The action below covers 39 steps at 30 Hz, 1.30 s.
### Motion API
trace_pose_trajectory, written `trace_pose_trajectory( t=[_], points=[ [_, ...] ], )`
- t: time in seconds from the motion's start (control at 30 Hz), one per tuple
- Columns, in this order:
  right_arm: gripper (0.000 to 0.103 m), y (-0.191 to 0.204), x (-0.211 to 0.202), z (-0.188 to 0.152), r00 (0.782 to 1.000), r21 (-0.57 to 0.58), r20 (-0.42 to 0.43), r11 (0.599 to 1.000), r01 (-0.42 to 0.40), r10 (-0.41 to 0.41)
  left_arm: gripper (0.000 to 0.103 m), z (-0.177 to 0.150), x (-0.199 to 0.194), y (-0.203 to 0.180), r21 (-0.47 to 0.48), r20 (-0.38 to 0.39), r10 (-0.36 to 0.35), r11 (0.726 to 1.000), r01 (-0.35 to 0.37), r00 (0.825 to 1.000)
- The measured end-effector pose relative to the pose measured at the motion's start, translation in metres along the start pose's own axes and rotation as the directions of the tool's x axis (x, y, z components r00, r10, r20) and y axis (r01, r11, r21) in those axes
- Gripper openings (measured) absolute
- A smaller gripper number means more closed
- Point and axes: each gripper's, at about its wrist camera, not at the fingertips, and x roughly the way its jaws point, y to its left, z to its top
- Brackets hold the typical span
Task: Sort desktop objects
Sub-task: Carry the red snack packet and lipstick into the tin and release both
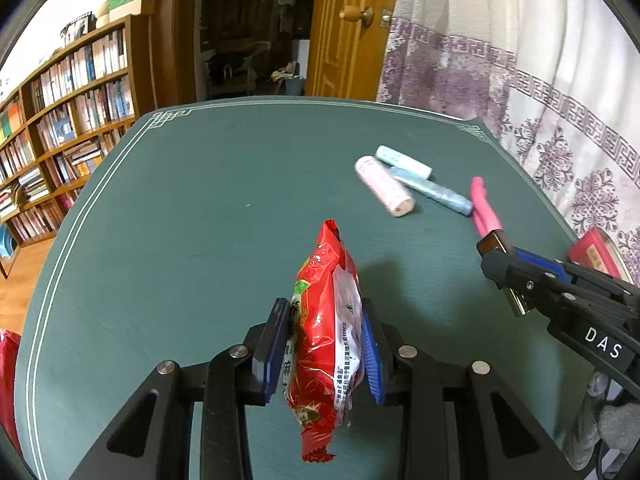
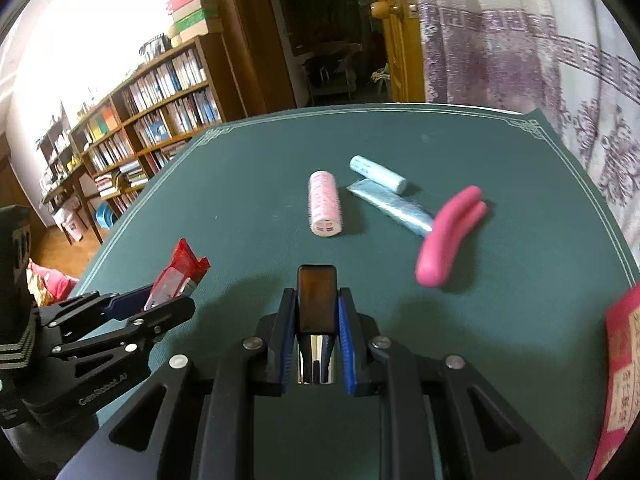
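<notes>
My left gripper [image 1: 326,320] is shut on a red snack packet [image 1: 326,332], held upright above the green table [image 1: 180,200]; the same packet [image 2: 176,276] shows in the right wrist view at the left, clamped in the left gripper [image 2: 160,300]. My right gripper [image 2: 317,312] is shut on a small dark bottle with a shiny metal cap [image 2: 316,320], lifted off the table. In the left wrist view the right gripper [image 1: 504,272] holds that bottle [image 1: 496,245] at the right. Hidden between the pads is the bottle's middle.
At the back right of the table lie a pink cylinder [image 2: 325,208], a pale blue tube [image 2: 378,174], a silvery blue tube [image 2: 394,208] and a pink curved tool [image 2: 450,236]. A red box [image 2: 624,368] sits at the right edge. Bookshelves [image 1: 68,120], a door and a curtain stand beyond.
</notes>
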Motion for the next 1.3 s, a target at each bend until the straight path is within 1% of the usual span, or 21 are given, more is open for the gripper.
trace_pose_trajectory(
  t=[0.37,0.7,1.0,1.3],
  points=[
    [0.022,-0.031,-0.046,-0.017,0.999,0.08,0.053,0.997,0.008,-0.012,0.036,-0.004,-0.024,-0.05,0.079,0.02,-0.034,0.996,0.033,0.999],
    [0.022,-0.065,-0.09,-0.035,0.993,0.135,0.109,0.99,0.028,-0.043,0.036,-0.006,-0.034,-0.102,0.168,0.017,-0.082,0.983,0.078,0.996],
    [0.022,-0.097,-0.123,-0.05,0.985,0.19,0.141,0.979,0.074,-0.102,0.036,-0.009,-0.035,-0.154,0.246,-0.009,-0.148,0.958,0.145,0.989],
    [0.022,-0.13,-0.165,-0.066,0.966,0.235,0.179,0.962,0.141,-0.186,0.036,-0.011,-0.037,-0.206,0.318,-0.026,-0.221,0.923,0.218,0.975]
  ],
)
